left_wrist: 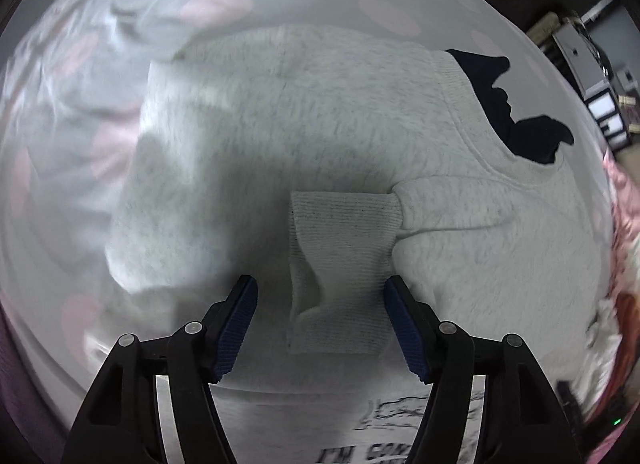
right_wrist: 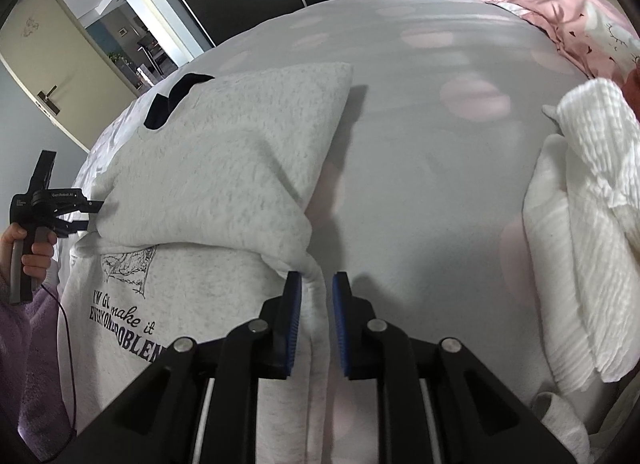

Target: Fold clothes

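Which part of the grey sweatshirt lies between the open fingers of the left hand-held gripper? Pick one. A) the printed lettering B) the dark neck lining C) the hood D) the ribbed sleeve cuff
D: in the left wrist view the ribbed sleeve cuff of the grey sweatshirt lies between the spread jaws of the left hand-held gripper, with the printed lettering nearer the camera.

Heather-grey fleece sweatshirt (right_wrist: 224, 167) with black printed lettering on a pale grey bedsheet (right_wrist: 420, 151) dotted with soft pink ovals.

The sweatshirt's neck lining shows navy; its ribbed cuff (left_wrist: 344, 232) is plain grey. A white waffle-textured cloth (right_wrist: 580, 223) lies right; a pink patterned duvet (right_wrist: 568, 11) far right. Both grippers carry blue pads on black frames.
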